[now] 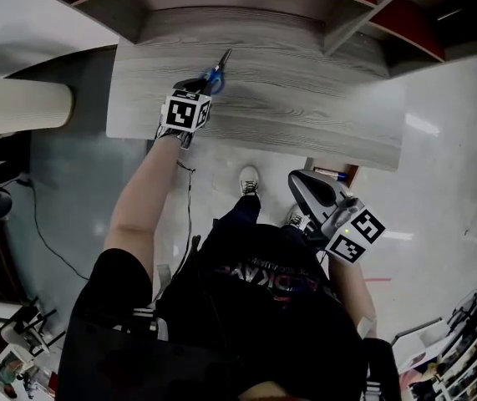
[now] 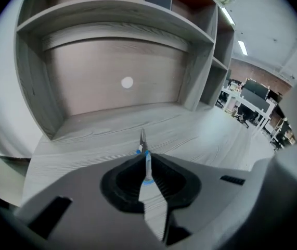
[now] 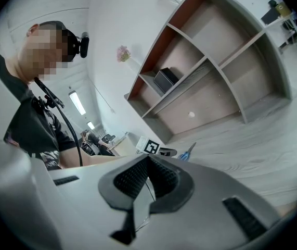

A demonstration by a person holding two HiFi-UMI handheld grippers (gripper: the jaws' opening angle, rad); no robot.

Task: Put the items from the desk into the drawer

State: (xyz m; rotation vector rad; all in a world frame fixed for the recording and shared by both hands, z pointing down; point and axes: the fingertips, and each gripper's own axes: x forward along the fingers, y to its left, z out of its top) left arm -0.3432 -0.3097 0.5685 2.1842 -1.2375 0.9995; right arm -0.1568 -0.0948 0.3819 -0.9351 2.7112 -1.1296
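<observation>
Left claw (image 2: 146, 158), almost shut and empty, sits just behind the blue-handled scissors (image 2: 142, 139), blades pointing straight away; shut right claw (image 3: 148, 160) hangs back.

Grey wood-grain desk (image 1: 305, 98), curved shelf unit (image 2: 112, 51) on top (reddish panels in the upper bays). Glossy pale floor (image 1: 438, 165). White wall (image 3: 112, 25), ceiling strip lights (image 2: 242, 47), office desks and chairs (image 2: 252, 105) far back.
</observation>
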